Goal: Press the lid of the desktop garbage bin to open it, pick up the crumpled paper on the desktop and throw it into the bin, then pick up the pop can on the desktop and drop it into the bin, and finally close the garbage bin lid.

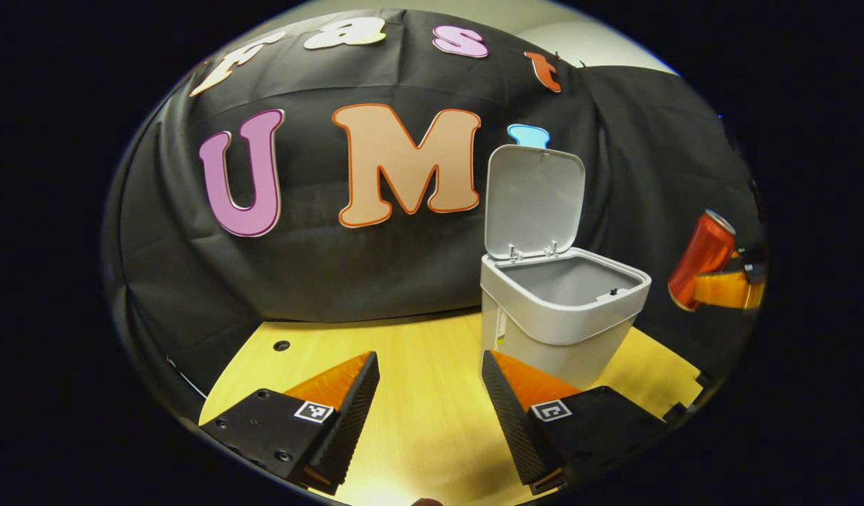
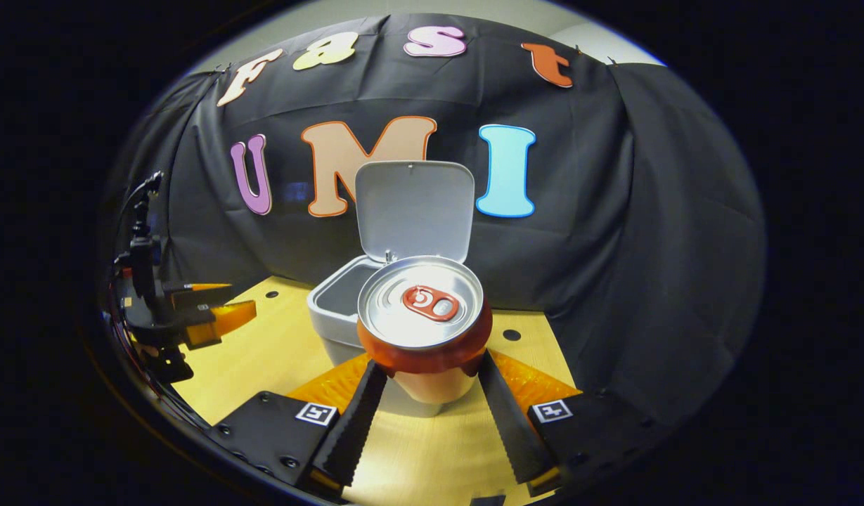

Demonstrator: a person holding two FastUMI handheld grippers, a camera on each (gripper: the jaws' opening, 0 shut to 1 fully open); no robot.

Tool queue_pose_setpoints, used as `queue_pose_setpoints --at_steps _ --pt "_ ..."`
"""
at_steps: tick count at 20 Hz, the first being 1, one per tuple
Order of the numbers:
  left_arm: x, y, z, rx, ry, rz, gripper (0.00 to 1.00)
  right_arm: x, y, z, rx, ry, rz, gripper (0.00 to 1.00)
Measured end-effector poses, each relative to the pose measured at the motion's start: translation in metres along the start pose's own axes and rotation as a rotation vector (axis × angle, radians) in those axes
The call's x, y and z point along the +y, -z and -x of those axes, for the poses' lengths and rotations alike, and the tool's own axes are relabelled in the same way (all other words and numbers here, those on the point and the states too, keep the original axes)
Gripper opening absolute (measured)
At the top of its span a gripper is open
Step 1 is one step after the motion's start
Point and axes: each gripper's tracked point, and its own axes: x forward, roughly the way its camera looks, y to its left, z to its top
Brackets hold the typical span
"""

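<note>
Your right gripper [image 2: 426, 369] pinches the pop can [image 2: 423, 320] at frame centre before the open-lidded bin [image 2: 333, 302]; your left gripper [image 1: 430, 376] hangs spread.

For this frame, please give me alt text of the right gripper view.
The right gripper holds a pop can between its jaws, top toward the camera, in front of the garbage bin with its lid raised. The left gripper is at far left over the desktop.

Each handheld two-finger gripper, the left gripper [image 1: 430, 379] and the right gripper [image 2: 427, 383], has wedge-shaped fingers with ribbed, toothed inner faces, mounted on black screw-studded blocks bearing small square black-and-white marker tags, with dark cables trailing behind the left gripper's body.
</note>
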Motion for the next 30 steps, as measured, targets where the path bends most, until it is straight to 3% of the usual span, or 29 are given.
queue_pose_setpoints --at_steps 14,20,30 --pt "0.057 0.024 0.033 0.024 -0.122 0.031 0.86 0.008 -0.059 -0.026 -0.074 -0.017 0.021 0.82" --pt "0.078 0.038 0.04 0.046 -0.168 0.051 0.86 0.011 -0.073 -0.041 -0.086 -0.02 0.046 0.86" --pt "0.099 0.047 0.044 0.061 -0.214 0.053 0.86 0.017 -0.06 -0.078 -0.033 -0.014 0.098 0.85"
